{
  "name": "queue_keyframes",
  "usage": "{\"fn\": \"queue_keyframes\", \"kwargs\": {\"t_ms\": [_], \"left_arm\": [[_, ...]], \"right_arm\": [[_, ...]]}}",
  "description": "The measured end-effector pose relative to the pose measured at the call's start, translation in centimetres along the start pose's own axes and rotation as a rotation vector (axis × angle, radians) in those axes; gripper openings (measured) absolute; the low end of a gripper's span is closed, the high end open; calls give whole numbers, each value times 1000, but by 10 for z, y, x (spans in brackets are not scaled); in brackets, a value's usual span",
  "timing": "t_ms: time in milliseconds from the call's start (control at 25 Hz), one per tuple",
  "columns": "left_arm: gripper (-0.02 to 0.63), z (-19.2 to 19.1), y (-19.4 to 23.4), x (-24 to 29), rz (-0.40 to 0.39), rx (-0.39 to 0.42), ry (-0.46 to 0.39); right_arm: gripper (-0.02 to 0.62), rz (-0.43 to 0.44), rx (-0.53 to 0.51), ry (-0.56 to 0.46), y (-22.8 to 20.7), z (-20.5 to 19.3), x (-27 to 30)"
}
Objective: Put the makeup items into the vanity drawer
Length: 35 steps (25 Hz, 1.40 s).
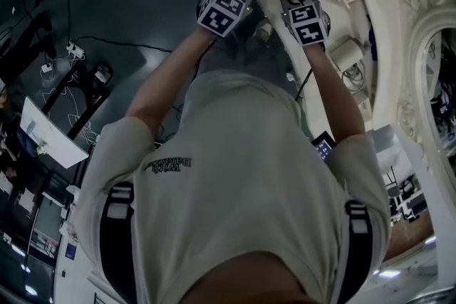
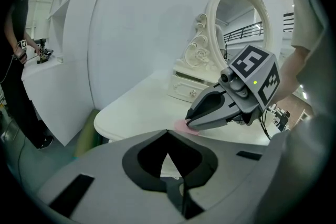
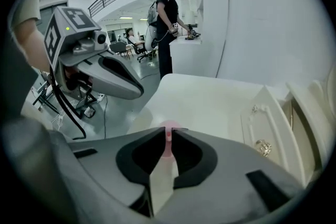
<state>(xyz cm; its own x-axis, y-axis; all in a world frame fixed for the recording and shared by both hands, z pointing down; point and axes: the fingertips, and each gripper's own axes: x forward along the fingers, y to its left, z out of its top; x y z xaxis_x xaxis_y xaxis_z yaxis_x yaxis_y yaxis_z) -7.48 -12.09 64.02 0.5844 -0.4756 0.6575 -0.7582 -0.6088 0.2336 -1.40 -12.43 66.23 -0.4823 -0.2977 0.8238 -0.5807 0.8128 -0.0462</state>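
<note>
- R gripper (image 3: 168,130): jaws nearly together, pinching small pink makeup item (image 3: 168,141) at the tips.
- Item lies on white vanity top (image 3: 210,97), near its front edge.
- L gripper (image 2: 168,132): tips pressed together, nothing btwn them; just beside R at same edge.
- Small drawers (image 2: 190,86) + oval mirror (image 2: 236,13) at top's back.
- Room: white curved wall (image 2: 136,23), dark floor (image 1: 128,3), another person (image 3: 168,18) at a counter.
</note>
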Motion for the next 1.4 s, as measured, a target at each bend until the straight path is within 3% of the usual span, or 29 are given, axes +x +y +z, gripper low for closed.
{"fn": "queue_keyframes", "kwargs": {"t_ms": [440,760,1200,1400], "left_arm": [[14,50,7,-38,74,75,-95],[14,134,3,-80,102,122,-235],[14,234,-48,-144,90,246,-425],[14,262,-76,-181,85,255,-501]], "right_arm": [[41,-76,36,-188,-21,70,-68],[41,-169,-14,-375,-27,131,-158],[41,-258,-88,-614,-18,180,-289],[41,-296,-132,-735,-5,192,-349]]}}
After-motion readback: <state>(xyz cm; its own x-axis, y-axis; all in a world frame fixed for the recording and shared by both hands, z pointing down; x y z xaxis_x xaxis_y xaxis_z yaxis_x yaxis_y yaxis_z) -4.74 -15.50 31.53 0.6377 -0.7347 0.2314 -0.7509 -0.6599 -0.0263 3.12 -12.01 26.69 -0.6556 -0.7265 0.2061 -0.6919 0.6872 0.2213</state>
